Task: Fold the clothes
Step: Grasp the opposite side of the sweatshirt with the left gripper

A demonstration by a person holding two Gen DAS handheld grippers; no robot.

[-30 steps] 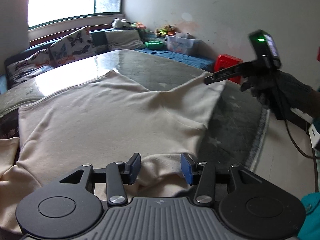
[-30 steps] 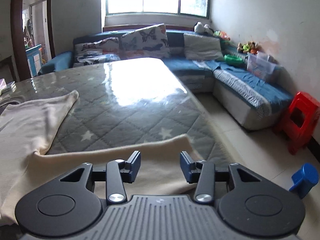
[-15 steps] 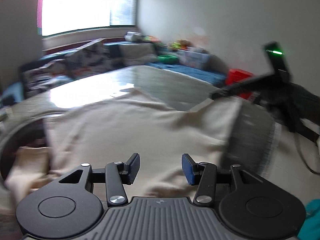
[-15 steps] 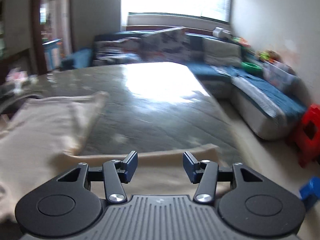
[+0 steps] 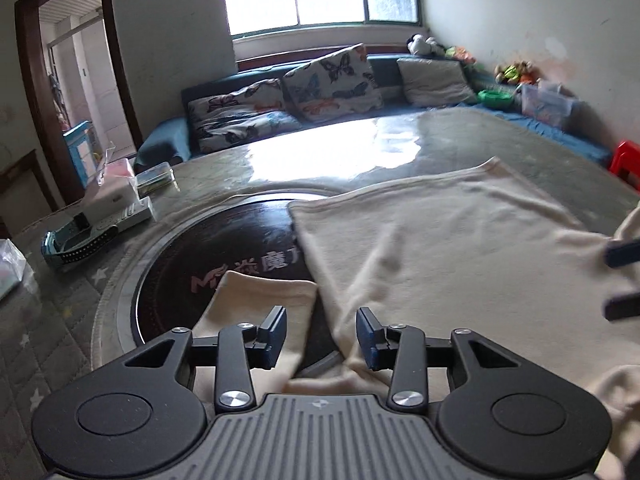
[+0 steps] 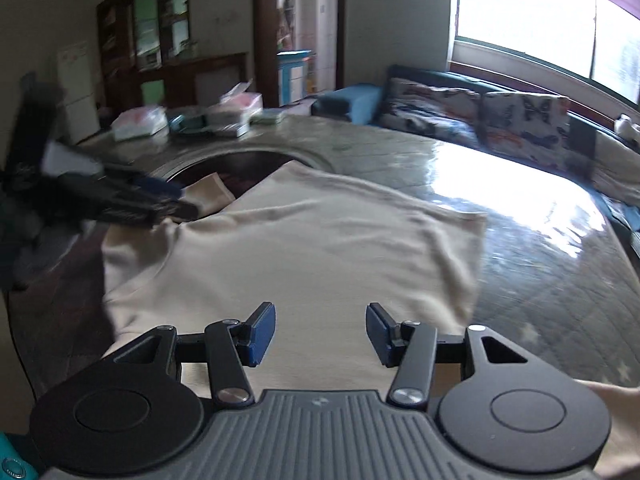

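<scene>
A cream long-sleeved top lies spread flat on the table, also seen in the right wrist view as a cream top. One sleeve lies across the dark round inset. My left gripper is open, low over the gap between that sleeve and the body, holding nothing. My right gripper is open above the near part of the cloth, empty. Blurred at the left of the right wrist view, the left gripper points at the sleeve. The right gripper's fingers show at the right edge of the left wrist view.
The grey star-patterned table cover is glossy. A dark round inset with lettering sits under the sleeve. Boxes and packets crowd the far left of the table. A blue sofa with cushions runs behind.
Both wrist views have swung left. The right gripper, which held the cloth's far corner up, has let go; the cloth now lies flat. Both grippers sit over the sleeve side.
</scene>
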